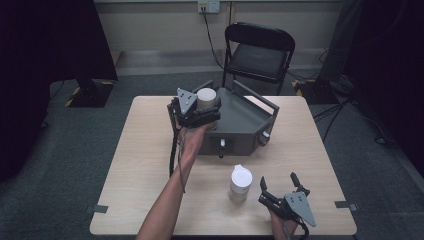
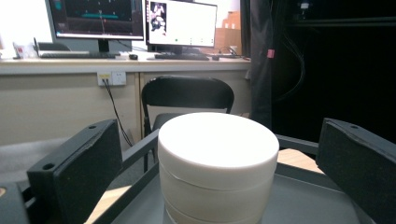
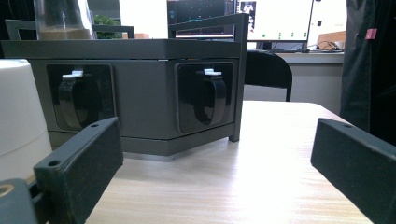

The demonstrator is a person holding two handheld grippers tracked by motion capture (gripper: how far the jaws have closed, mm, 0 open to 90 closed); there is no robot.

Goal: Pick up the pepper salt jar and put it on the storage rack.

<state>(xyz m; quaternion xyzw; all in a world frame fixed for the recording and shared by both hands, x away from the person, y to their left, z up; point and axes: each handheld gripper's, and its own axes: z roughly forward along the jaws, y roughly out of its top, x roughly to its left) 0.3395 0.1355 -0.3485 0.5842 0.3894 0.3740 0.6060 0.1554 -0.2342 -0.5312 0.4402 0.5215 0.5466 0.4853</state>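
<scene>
A white round jar point(image 1: 206, 99) stands on the left end of a grey railed tray stand point(image 1: 250, 117) at the back of the table. My left gripper point(image 1: 209, 111) is open around this jar point(image 2: 218, 163). In the left gripper view its black pads point(image 2: 86, 163) stand on either side of the jar with a gap on each side. A second white jar point(image 1: 241, 182) stands on the table in front of the stand. My right gripper point(image 1: 278, 180) rests open just right of that jar point(image 3: 16, 116), and nothing is between its pads point(image 3: 84, 163).
The stand's front point(image 3: 140, 93) has two recessed black handles facing my right gripper. A black folding chair point(image 1: 260, 50) stands behind the wooden table point(image 1: 145, 155). Bare tabletop lies left of the person's left forearm and right of the stand.
</scene>
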